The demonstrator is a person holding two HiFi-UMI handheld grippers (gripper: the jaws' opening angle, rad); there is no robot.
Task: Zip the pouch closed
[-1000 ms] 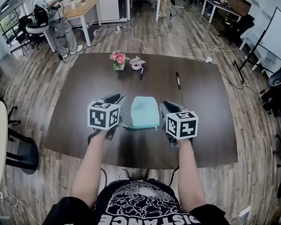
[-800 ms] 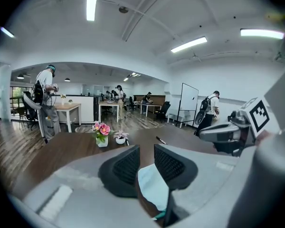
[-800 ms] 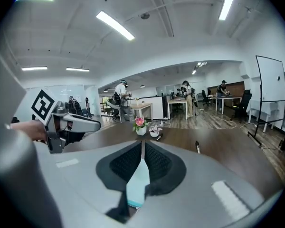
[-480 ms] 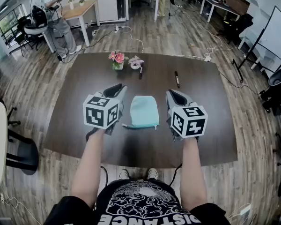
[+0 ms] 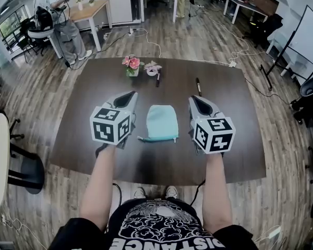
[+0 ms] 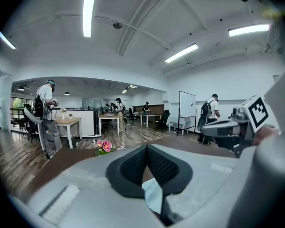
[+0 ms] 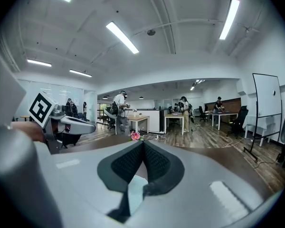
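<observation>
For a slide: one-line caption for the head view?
Jaws shut, the left gripper and right gripper flank a light blue pouch lying on a dark table, flowers beyond.

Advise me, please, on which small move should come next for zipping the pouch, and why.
Probably lower the left tool toward the near left corner of the pouch and open it to pin that end. The left tool, its jaws just closed on nothing, and right tool both hover shut beside the pouch, which lies untouched on the table; the zip's state is unclear.
</observation>
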